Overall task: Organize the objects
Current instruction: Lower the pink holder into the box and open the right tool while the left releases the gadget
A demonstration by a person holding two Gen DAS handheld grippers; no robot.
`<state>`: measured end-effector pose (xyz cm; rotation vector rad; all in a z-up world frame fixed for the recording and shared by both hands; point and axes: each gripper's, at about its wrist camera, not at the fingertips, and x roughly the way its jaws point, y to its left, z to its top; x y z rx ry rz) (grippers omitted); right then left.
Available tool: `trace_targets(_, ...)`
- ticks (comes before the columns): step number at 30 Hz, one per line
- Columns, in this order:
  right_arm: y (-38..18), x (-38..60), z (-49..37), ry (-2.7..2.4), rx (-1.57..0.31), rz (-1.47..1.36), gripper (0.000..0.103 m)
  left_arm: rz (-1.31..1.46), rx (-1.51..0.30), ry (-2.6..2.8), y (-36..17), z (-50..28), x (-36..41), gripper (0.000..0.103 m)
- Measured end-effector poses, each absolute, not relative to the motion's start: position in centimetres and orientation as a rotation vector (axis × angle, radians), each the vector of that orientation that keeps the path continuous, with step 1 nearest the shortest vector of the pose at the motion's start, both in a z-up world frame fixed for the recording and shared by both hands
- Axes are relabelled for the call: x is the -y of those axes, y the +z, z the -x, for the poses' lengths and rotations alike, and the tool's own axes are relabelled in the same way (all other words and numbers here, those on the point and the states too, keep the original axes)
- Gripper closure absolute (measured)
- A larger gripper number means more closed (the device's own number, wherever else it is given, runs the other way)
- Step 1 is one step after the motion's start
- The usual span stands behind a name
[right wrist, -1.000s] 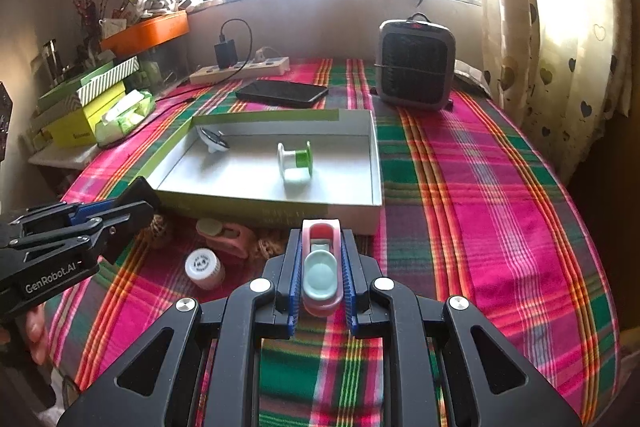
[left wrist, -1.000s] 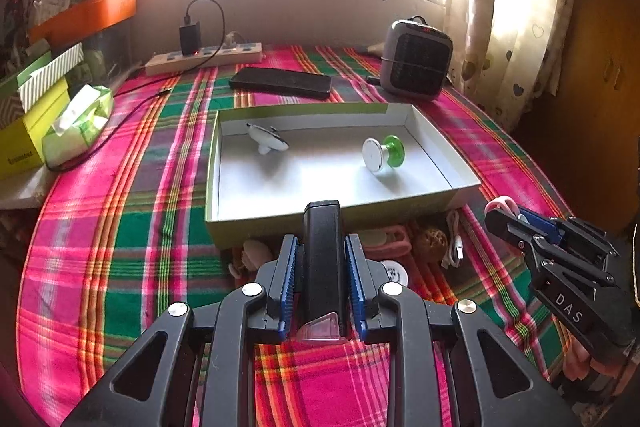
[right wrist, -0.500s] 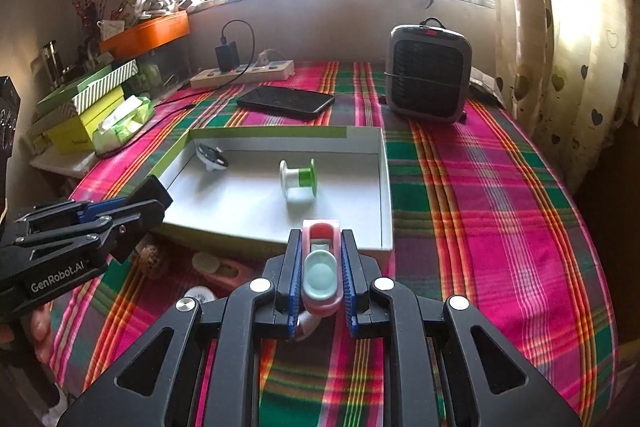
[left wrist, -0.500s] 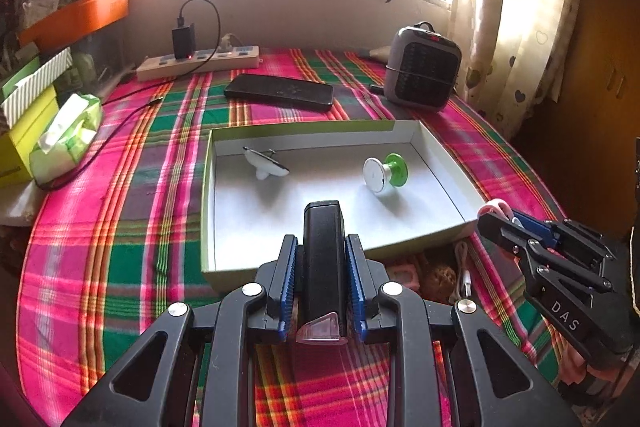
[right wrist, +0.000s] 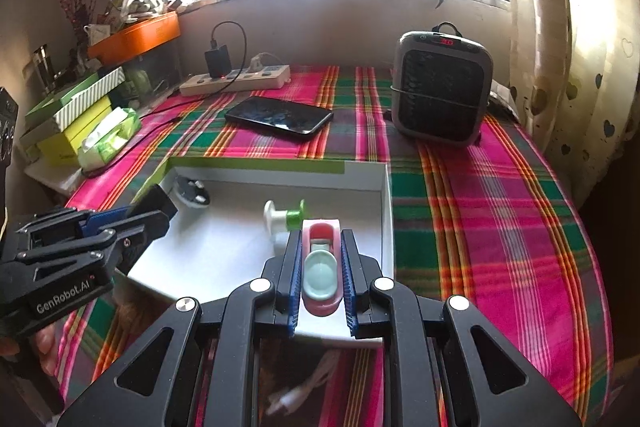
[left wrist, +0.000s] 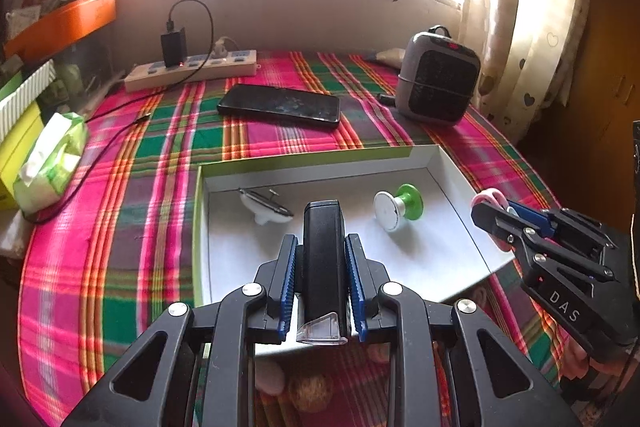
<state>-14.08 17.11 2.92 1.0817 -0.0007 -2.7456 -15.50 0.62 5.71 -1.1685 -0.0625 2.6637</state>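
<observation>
Box (left wrist: 460, 183) with two items, two tools (left wrist: 322, 247) each gripping one item

The cloth (left wrist: 120, 211) is woven plaid fabric, matt. The box (left wrist: 240, 251) looks like smooth white cardboard. The phone (right wrist: 280, 117) is glossy glass. The heater (right wrist: 442, 87) is matt grey plastic.
</observation>
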Motion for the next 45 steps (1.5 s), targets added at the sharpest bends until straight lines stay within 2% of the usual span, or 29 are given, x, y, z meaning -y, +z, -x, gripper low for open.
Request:
trace_targets(18,0.7,-16.9,20.8,-2.684,-0.010,-1.231,0.084,1.251,0.058,2.618,3.8,21.4,-1.8,0.081)
trace_targets(45,-1.1,-16.0,22.7,-2.661,-0.076,-1.278,0.084,1.318,0.019,2.609,1.6,23.5,-2.4,0.081)
